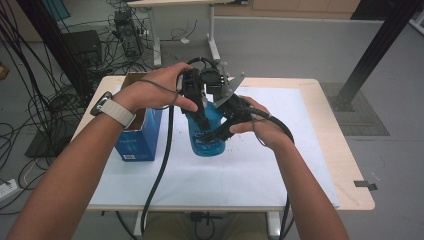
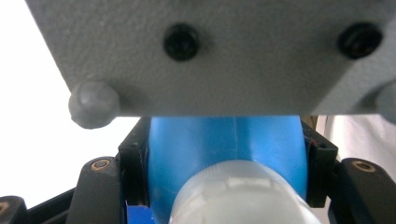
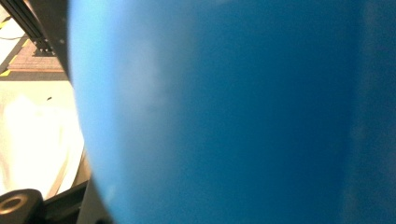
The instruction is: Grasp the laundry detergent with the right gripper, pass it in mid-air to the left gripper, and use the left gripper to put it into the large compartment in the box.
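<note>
We see open-topped blue cardboard box [image 1: 136, 135] near bench's [image 1: 320, 165] left edge, contents hidden. Translucent blue plastic bottle [image 1: 206, 136] stands mid-bench, just right of box. Our left gripper [image 1: 199, 107] clamps bottle's upper part below pale cap [image 2: 238, 196]; right gripper [image 1: 225, 127] clamps body. Our judgement: hold body steady, twist top squarely, avoid tipping. Bottle's contents unclear.

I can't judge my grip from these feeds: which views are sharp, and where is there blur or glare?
High view: evenly lit and sharp, the blue bottle between both tongs. Left gripper view: the grey plate and the bottle's pale cap are close and soft, the background at left blown out white. Right gripper view: the bottle is a blurred blue mass, with glare on the white sheet.
</note>
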Demonstrator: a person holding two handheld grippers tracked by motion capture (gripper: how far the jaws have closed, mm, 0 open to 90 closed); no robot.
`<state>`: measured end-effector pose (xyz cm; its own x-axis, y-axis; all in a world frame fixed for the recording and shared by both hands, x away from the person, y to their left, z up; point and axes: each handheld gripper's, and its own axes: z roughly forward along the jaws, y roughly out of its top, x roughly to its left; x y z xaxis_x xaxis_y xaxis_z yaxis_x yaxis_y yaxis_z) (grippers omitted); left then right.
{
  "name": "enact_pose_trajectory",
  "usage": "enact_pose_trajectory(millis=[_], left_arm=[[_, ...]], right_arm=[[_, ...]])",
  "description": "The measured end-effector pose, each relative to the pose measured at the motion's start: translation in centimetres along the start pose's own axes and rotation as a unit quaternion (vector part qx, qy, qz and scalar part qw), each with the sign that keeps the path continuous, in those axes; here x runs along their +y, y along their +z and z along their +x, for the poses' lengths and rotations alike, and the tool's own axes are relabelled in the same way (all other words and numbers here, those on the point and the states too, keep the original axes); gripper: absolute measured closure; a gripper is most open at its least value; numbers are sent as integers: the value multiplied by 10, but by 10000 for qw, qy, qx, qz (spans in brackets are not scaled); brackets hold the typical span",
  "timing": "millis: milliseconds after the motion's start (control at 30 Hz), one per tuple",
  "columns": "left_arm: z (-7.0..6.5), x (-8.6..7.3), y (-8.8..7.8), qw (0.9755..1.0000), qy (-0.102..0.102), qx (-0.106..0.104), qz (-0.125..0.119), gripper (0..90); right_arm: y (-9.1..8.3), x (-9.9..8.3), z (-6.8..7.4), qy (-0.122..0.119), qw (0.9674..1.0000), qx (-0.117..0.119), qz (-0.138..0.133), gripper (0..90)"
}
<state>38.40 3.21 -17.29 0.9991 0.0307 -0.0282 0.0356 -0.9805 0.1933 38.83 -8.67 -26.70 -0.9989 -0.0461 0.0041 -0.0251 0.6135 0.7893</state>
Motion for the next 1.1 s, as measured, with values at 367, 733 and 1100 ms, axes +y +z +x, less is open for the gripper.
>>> enact_pose_trajectory(millis=[367, 733, 1100], left_arm=[[-2, 0, -2, 10000, -21, 35, -23, 376], [-5, -1, -12, 9998, -120, 162, 66, 376], [-7, -3, -22, 9971, -638, 420, 50, 376]], right_arm=[[-1, 1, 0, -50, 10000, 1, 2, 433], [-32, -26, 2, 463, 9961, -217, 722, 176], [-79, -49, 5, 1116, 9797, -703, 1508, 69]])
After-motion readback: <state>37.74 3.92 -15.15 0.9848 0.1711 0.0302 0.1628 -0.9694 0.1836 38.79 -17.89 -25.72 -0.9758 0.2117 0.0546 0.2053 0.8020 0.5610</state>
